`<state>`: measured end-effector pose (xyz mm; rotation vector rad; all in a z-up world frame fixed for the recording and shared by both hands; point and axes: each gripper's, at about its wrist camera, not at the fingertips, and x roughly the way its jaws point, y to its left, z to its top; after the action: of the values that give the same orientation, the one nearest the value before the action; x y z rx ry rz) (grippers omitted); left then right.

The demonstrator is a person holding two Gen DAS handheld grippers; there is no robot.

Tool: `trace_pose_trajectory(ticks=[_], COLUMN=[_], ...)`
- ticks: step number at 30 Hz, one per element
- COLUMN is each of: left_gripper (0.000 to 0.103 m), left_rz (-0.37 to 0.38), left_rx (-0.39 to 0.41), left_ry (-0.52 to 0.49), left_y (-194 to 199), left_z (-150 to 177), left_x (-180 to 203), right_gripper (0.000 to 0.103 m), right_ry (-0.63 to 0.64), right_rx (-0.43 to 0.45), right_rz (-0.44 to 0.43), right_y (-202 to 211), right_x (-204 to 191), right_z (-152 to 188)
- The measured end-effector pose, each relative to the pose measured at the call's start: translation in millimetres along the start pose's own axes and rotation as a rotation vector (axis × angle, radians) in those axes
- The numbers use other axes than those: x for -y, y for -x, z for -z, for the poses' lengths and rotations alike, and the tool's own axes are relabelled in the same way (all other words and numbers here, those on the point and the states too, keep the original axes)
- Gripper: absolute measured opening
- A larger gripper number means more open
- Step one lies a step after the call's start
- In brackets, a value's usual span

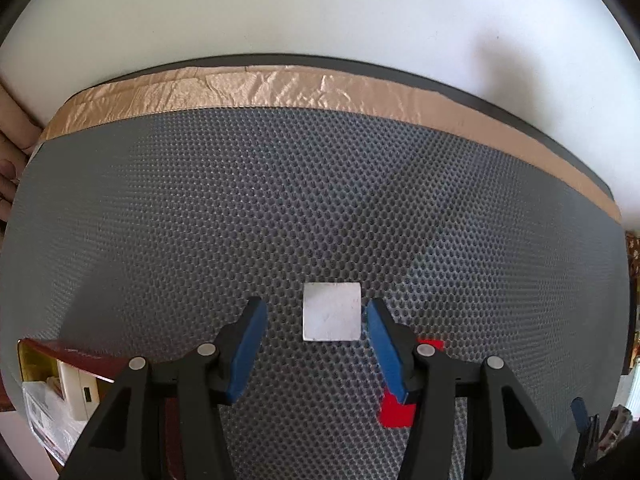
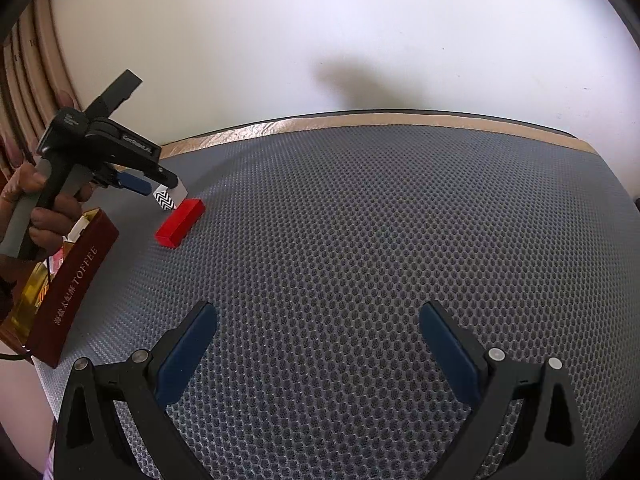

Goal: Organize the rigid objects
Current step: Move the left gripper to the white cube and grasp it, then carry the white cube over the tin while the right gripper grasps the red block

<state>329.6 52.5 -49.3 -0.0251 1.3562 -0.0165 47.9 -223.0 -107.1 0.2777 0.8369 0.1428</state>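
Items on your table, which is covered by a grey perforated foam mat (image 2: 360, 220) edged with tan tape (image 1: 280, 88):

One small white square block (image 1: 331, 317), with a black-and-white zigzag pattern on one side in the right wrist view (image 2: 165, 200). It stands on the mat between the blue pads of your left tool (image 1: 314, 316), nearer the right pad; whether that pad touches it is unclear.

One red rectangular block (image 2: 180, 223), lying flat on the mat just beside the white block; in the left view it is partly hidden behind the right finger.

One dark red open box lettered "TOFFEE" (image 2: 72, 284), at the mat's left edge, with several items inside, too unclear to count.

Your left tool: jaws apart, straddling the white block, not closed on it. Your left hand (image 2: 44, 216) grips its handle, the tool tilted down toward the mat.

Your right tool (image 2: 318, 344): jaws spread wide over bare mat, holding nothing, well apart from both blocks.
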Motion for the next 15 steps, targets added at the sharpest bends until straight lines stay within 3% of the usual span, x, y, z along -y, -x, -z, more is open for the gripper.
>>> trace_pose_trajectory(ticks=[6, 7, 8, 10, 15], left_gripper=[0.053, 0.037, 0.030, 0.030, 0.030], left_rz=[-0.053, -0.059, -0.069, -0.082, -0.022], left_rx=[-0.011, -0.008, -0.010, -0.005, 0.039], left_ry=[-0.012, -0.018, -0.024, -0.025, -0.016], left_y=[-14, -17, -19, -20, 1], left_z=[0, 0, 1, 4, 24], left_x=[1, 1, 2, 2, 0], right_gripper=[0.100, 0.100, 0.100, 0.100, 0.100], right_ry=[0.003, 0.003, 0.001, -0.009, -0.031], right_rx=[-0.001, -0.001, 0.000, 0.003, -0.012], right_rz=[-0.002, -0.003, -0.002, 0.002, 0.018], right_y=[-1, -1, 1, 1, 3], right_x=[2, 2, 3, 6, 16], right_z=[-1, -1, -1, -1, -2])
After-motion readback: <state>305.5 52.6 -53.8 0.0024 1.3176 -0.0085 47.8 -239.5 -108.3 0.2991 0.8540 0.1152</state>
